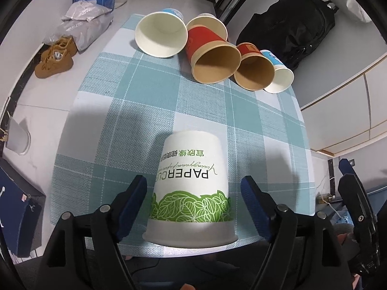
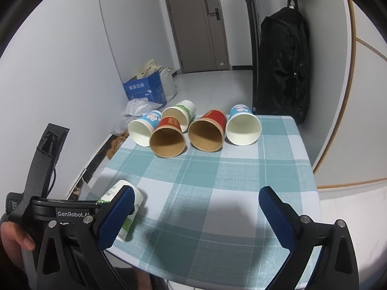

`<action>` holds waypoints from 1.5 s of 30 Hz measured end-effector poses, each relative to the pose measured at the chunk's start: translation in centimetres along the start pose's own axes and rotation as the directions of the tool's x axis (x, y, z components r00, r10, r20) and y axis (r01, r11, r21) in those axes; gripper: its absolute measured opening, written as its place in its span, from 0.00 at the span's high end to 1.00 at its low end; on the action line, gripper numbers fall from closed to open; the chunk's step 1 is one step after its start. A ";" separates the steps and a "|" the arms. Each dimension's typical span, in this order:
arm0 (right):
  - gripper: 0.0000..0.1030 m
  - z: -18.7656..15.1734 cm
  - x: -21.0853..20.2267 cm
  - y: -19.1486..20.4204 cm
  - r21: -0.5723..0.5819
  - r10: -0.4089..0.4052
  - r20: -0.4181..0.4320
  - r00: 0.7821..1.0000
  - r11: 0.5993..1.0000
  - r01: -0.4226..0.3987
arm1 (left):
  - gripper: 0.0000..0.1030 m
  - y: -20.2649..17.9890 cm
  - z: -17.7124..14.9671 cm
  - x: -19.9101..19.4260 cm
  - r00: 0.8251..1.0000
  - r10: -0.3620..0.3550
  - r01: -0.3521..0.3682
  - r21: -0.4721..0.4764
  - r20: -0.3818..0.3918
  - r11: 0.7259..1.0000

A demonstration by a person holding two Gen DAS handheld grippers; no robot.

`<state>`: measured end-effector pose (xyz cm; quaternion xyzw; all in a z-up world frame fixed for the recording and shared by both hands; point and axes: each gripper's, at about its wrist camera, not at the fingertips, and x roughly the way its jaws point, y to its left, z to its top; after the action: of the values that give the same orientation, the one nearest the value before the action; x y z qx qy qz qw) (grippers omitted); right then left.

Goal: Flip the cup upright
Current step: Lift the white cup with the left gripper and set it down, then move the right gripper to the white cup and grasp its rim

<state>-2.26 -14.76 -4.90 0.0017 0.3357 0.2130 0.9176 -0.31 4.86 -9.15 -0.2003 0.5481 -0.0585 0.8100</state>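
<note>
A white paper cup with green leaf print (image 1: 191,188) stands upside down, rim on the checked tablecloth (image 1: 135,101), near the front edge. My left gripper (image 1: 193,193) is open, its blue fingers on either side of the cup, apart from it. In the right wrist view the same cup (image 2: 130,207) shows at the lower left, partly hidden behind the left finger of my right gripper (image 2: 198,207), which is open and empty above the cloth.
Several cups lie on their sides at the table's far end: red ones (image 2: 208,130), white and blue ones (image 2: 243,128). A black backpack (image 2: 283,67) stands behind the table. A blue box (image 2: 145,89), bags and brown shoes (image 1: 54,59) lie on the floor to the left.
</note>
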 end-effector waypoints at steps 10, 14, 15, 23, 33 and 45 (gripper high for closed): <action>0.00 0.0 -0.3 -0.1 0.001 -0.001 0.009 1.000 1.000 0.001 | 0.26 0.0 0.3 -2.0 0.995 -0.021 0.022 -0.005 0.094 1.000; 0.00 0.2 -0.4 -0.2 0.008 -0.001 0.012 1.000 1.000 0.001 | 0.26 -0.4 0.4 -4.0 0.985 -0.032 0.031 0.007 0.167 0.999; 0.00 0.2 -0.4 -0.2 0.009 -0.001 0.012 1.000 1.000 0.001 | 0.26 -0.6 0.3 -4.8 0.981 -0.043 0.041 0.015 0.192 0.999; 0.00 0.5 -1.4 0.1 0.001 0.045 0.060 0.997 0.999 -0.045 | 0.26 -3.2 -0.4 -12.1 0.897 -0.072 0.025 0.113 0.437 0.993; 0.00 0.4 -4.5 1.9 -0.039 0.152 0.183 0.971 0.988 -0.148 | 0.26 -1.3 -1.9 -12.8 0.829 0.097 -0.137 0.033 0.551 0.990; 0.00 -0.1 -3.8 3.5 -0.076 0.173 0.176 0.969 0.984 -0.162 | 0.26 0.9 -1.6 -11.9 0.860 0.073 -0.097 0.022 0.504 0.995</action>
<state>-6.30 -13.04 -2.15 0.0212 0.2425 0.2987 0.9228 -6.53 8.97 0.30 -0.1650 0.3251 0.0187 0.9310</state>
